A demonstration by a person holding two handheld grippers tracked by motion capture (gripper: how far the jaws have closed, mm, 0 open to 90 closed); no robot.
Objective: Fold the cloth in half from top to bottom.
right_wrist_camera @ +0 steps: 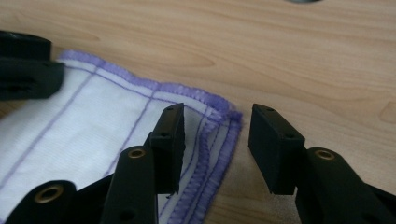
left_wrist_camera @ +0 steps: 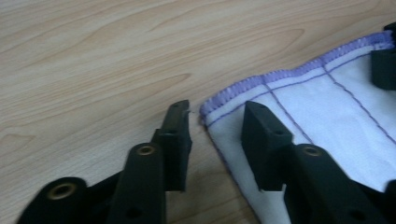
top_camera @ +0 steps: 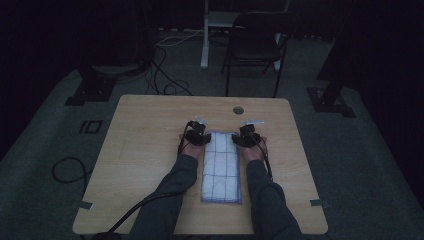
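Cloth (top_camera: 221, 167) (folded, apparently) between grippers

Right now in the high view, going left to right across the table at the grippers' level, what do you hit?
Bare table → left gripper → folded white cloth with purple edging → right gripper → bare table again.

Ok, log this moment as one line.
left gripper: open, astride corner | right gripper: open, astride corner | folded white purple-edged cloth: flat on wooden table
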